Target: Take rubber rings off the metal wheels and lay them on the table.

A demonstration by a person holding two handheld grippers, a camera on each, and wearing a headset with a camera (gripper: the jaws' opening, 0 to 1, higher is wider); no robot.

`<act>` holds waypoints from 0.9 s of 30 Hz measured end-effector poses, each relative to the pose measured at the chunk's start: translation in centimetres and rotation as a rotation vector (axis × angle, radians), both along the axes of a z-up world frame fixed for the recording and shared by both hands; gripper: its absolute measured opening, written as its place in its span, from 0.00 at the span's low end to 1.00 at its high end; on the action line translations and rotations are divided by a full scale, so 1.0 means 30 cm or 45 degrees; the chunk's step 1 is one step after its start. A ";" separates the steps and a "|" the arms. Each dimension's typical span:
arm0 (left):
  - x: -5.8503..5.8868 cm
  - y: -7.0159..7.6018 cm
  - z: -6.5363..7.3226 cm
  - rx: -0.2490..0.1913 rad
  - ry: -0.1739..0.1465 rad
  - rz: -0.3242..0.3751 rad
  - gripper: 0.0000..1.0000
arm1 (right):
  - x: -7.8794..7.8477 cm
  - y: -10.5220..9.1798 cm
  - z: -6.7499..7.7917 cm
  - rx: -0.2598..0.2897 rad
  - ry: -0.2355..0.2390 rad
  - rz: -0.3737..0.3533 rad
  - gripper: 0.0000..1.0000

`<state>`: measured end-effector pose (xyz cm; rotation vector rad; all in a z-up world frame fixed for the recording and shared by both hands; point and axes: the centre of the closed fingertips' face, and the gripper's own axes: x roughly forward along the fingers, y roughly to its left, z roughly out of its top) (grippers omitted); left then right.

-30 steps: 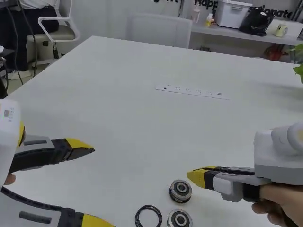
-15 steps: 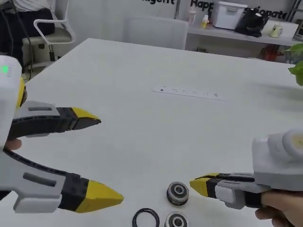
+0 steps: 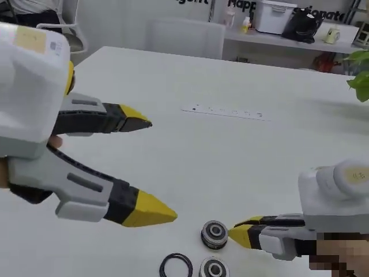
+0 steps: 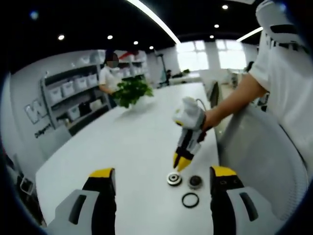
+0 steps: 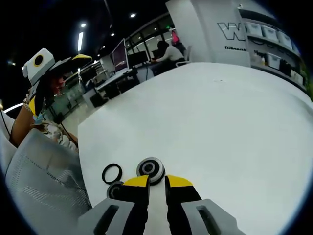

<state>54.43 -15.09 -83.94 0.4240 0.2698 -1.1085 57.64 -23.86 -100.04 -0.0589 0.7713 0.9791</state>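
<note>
A broad white table in an open office, with a shelf of bins along the far wall and a leafy plant at the table's right edge; near the table's front edge lie two small metal wheels, a farther wheel and a nearer wheel, close together; a loose black rubber ring lies flat on the table just left of the nearer wheel, apart from it; the left gripper hovers above the table to the left, well clear of the wheels, its yellow-tipped jaws spread wide and holding nothing; the right gripper reaches in low from the right, jaws nearly closed with a slim gap, gripping nothing, tips just beside the farther wheel; whether they touch it cannot be told.
</note>
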 end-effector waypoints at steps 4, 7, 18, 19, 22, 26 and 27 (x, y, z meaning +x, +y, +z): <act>0.014 -0.047 0.008 0.002 -0.021 -0.050 0.79 | -0.005 -0.007 -0.014 -0.024 0.000 0.010 0.12; 0.025 -0.077 0.005 0.009 -0.028 -0.083 0.78 | -0.009 -0.008 -0.019 -0.032 0.002 0.020 0.13; 0.072 -0.180 0.013 -0.068 -0.047 -0.174 0.73 | -0.022 -0.005 -0.031 -0.063 -0.009 0.061 0.14; 0.074 -0.189 0.014 -0.087 -0.044 -0.182 0.72 | -0.023 -0.004 -0.031 -0.062 -0.009 0.062 0.15; 0.086 -0.213 0.002 -0.119 -0.036 -0.188 0.69 | -0.024 -0.005 -0.034 -0.064 -0.008 0.064 0.15; 0.114 -0.233 -0.066 -0.088 -0.027 -0.193 0.65 | -0.025 -0.004 -0.036 -0.063 -0.009 0.066 0.15; 0.116 -0.237 -0.084 -0.076 -0.018 -0.197 0.65 | -0.026 -0.003 -0.036 -0.061 -0.008 0.069 0.15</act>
